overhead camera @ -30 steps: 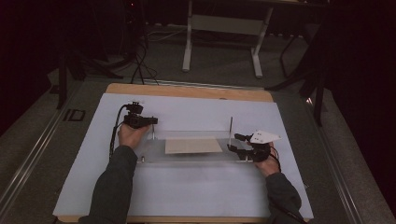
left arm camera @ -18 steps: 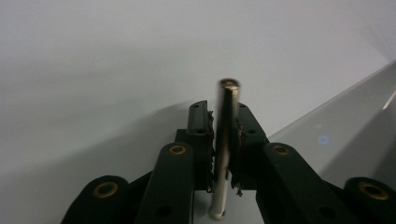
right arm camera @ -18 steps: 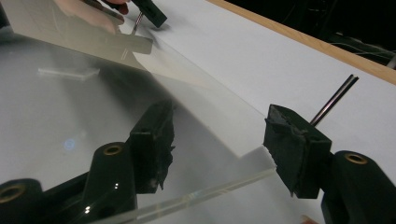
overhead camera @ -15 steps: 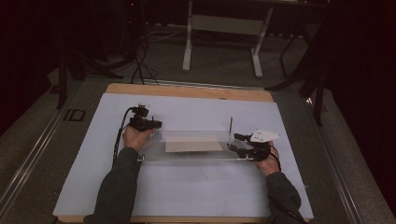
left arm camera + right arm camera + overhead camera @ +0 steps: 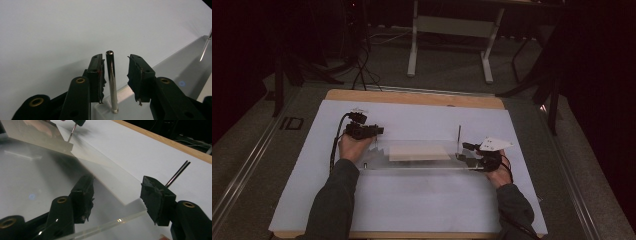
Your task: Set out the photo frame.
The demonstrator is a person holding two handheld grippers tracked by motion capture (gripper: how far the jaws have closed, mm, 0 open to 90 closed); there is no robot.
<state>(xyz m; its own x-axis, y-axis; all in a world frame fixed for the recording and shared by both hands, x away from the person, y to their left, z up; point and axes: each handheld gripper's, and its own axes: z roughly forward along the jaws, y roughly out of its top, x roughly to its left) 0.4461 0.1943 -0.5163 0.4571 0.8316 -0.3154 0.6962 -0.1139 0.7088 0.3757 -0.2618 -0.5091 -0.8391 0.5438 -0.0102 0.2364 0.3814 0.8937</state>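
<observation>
Left hand-held gripper just opened; smooth metal pin stands between ragged black pads.

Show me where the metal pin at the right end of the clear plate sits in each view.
High view: the pin stands upright, right of centre, at the plate's far right corner.
Left gripper view: the pin is a thin slanted rod at the far right edge.
Right gripper view: the pin is dark and slanted, in the right half.
Shared landmark: the clear plate it stands on.
</observation>
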